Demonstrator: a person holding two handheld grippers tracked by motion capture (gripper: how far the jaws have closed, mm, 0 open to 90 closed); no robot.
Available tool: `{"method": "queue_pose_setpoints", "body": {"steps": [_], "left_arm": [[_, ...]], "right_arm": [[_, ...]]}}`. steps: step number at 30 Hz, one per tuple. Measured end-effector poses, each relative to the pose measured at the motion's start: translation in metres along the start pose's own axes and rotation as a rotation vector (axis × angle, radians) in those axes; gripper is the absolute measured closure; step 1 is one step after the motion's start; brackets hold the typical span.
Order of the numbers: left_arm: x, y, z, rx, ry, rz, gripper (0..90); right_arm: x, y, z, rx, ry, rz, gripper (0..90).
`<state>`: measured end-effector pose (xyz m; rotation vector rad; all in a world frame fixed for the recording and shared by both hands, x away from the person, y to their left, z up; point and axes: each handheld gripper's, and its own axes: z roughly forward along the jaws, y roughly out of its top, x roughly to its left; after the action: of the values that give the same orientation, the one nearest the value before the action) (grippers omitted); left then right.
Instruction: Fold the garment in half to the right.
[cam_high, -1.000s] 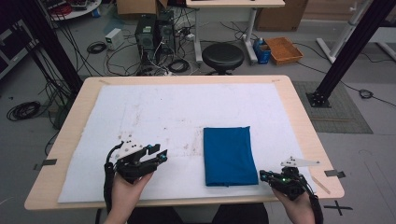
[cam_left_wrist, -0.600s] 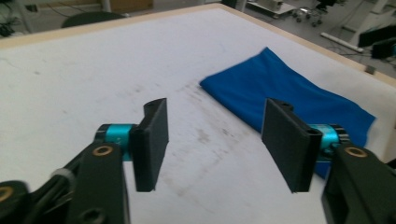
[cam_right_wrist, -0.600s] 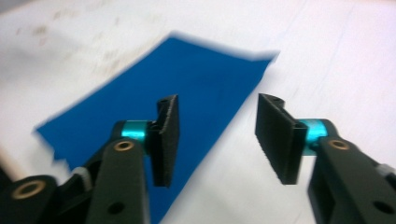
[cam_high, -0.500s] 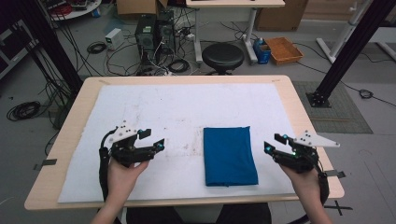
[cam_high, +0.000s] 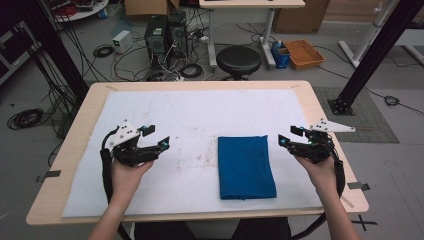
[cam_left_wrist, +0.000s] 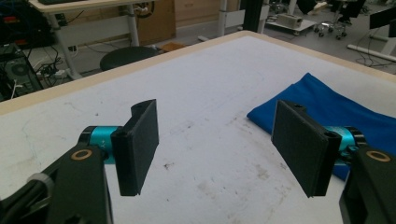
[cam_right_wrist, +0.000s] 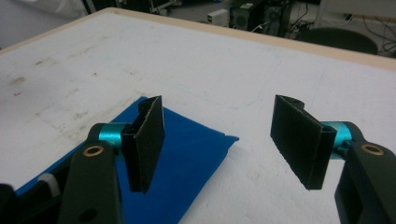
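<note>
With both tongs, left (cam_high: 159, 137) and right (cam_high: 289, 137), just opened, empty and flanking it, the folded blue cloth (cam_high: 246, 167) on the tabletop (cam_high: 200, 86) appears finished; withdrawal seems next.

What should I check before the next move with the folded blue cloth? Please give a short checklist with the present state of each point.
1. Left gripper open with nothing between the jaws: ok; its jaws have just been opening.
2. Right gripper open and empty: ok; its jaws have also just been opening.
3. Folded blue cloth lies flat on the white mat, free of both grippers: ok.
4. Cloth edges neat and square: ok in the high view; the hidden layers, cannot tell.
5. Each gripper stands to its own side of the cloth, with no thing on the mat between them and it: ok.
6. Cloth lies well inside the mat's front edge: ok.
</note>
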<state>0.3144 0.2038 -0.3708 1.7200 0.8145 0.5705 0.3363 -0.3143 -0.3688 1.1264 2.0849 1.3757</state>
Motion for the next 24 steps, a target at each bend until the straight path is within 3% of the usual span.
{"method": "queue_pose_setpoints", "body": {"steps": [12,24], "left_arm": [[0.004,-0.008,-0.007,-0.002,-0.012,0.007,32.1],[0.006,-0.012,-0.006,0.014,-0.012,0.008,32.1]], "right_arm": [[0.002,-0.001,0.008,0.026,0.021,-0.007,34.5],[-0.002,-0.004,0.009,0.042,0.006,0.0,34.4]]}}
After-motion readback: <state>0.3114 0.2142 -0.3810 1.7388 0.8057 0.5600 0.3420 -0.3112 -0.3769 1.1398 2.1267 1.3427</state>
